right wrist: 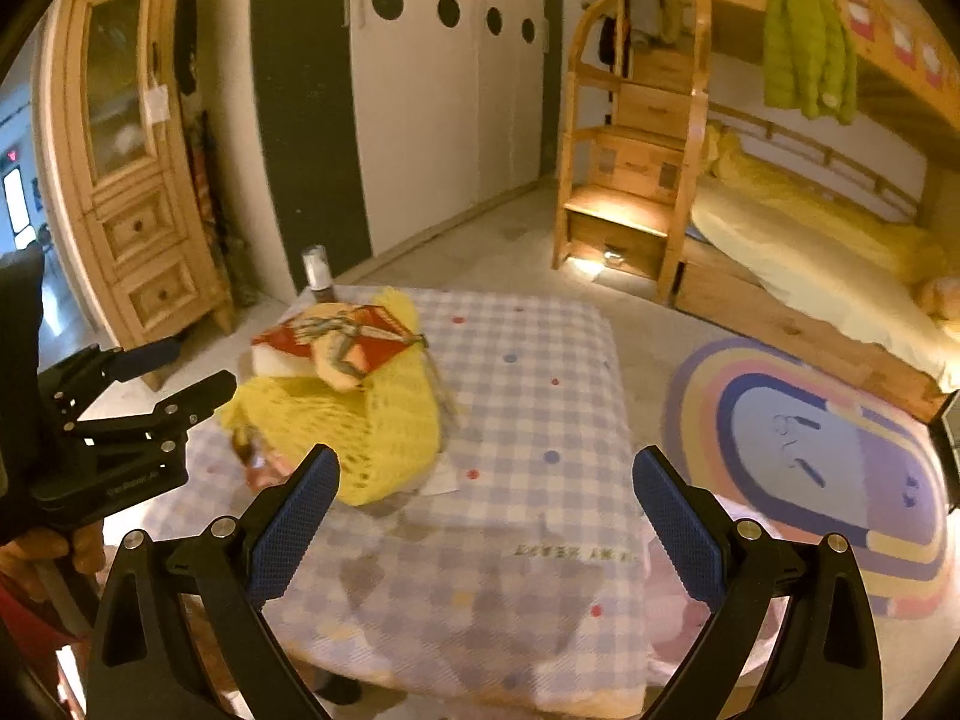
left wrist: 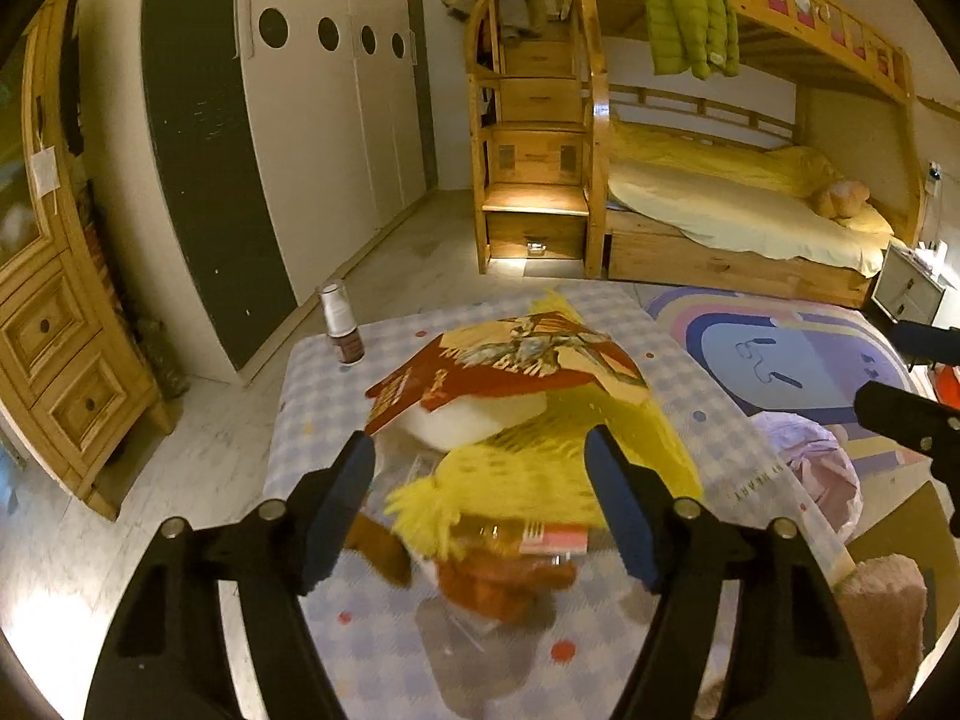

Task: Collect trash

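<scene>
A crumpled clear wrapper with orange-brown contents (left wrist: 510, 570) lies on the checked cloth (left wrist: 690, 372), partly under a yellow knitted scarf (left wrist: 570, 456). My left gripper (left wrist: 480, 441) hovers just over them, open, with the scarf's fringe and the wrapper between its blue pads (left wrist: 336, 510); neither pad touches them. A red-covered book (left wrist: 510, 372) rests on the scarf behind. In the right wrist view the wrapper (right wrist: 264, 462) peeks out beside the scarf (right wrist: 384, 420). My right gripper (right wrist: 486, 456) is open above bare cloth to the right of the scarf. The left gripper (right wrist: 180, 372) shows at the left there.
A small brown bottle with a white cap (left wrist: 342, 324) stands at the cloth's far left corner. A pink plastic bag (left wrist: 822, 468) sits beside the cloth on the right. A rainbow rug (right wrist: 810, 450), a bunk bed (left wrist: 750, 222) and a wooden cabinet (right wrist: 132, 180) surround it.
</scene>
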Action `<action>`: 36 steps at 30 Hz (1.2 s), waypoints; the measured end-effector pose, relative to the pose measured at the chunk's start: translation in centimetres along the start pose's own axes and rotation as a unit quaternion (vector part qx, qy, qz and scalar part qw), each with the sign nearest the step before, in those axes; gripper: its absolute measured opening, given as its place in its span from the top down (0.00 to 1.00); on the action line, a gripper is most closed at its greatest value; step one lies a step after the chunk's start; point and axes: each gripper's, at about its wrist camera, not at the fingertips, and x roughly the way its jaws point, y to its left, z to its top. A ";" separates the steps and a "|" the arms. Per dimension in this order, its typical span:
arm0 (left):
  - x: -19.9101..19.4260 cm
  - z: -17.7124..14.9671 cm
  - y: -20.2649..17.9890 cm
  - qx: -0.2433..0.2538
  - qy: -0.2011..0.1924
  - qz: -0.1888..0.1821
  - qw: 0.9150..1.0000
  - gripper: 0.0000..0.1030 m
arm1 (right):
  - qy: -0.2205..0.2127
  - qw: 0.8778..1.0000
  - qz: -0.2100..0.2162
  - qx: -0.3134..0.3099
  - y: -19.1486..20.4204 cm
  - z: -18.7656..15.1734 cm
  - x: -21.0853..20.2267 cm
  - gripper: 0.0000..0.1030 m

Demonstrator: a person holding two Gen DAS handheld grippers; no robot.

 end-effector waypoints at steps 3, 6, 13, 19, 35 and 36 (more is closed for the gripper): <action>2.0 0.2 -0.1 0.006 0.013 0.001 1.000 0.31 | 0.000 1.000 0.009 0.002 -0.6 0.4 0.8 0.09; 3.3 0.2 -0.2 0.013 0.017 0.003 1.000 0.31 | 0.003 1.000 0.013 0.002 -0.9 0.7 1.3 0.09; 5.2 1.2 -0.7 0.047 -0.001 -0.010 0.999 0.31 | 0.011 1.000 0.019 0.007 -1.3 1.1 2.6 0.09; 6.2 1.8 -1.3 0.070 -0.010 -0.032 0.997 0.51 | 0.022 0.999 0.023 0.010 -1.0 0.9 3.2 0.09; 0.3 5.3 4.6 -0.026 -0.082 0.003 0.996 1.00 | -0.004 0.999 0.046 0.004 0.5 0.1 1.0 0.13; -0.2 5.3 5.0 -0.033 -0.086 0.007 0.996 1.00 | -0.003 0.999 0.048 -0.001 0.9 -0.1 1.0 0.17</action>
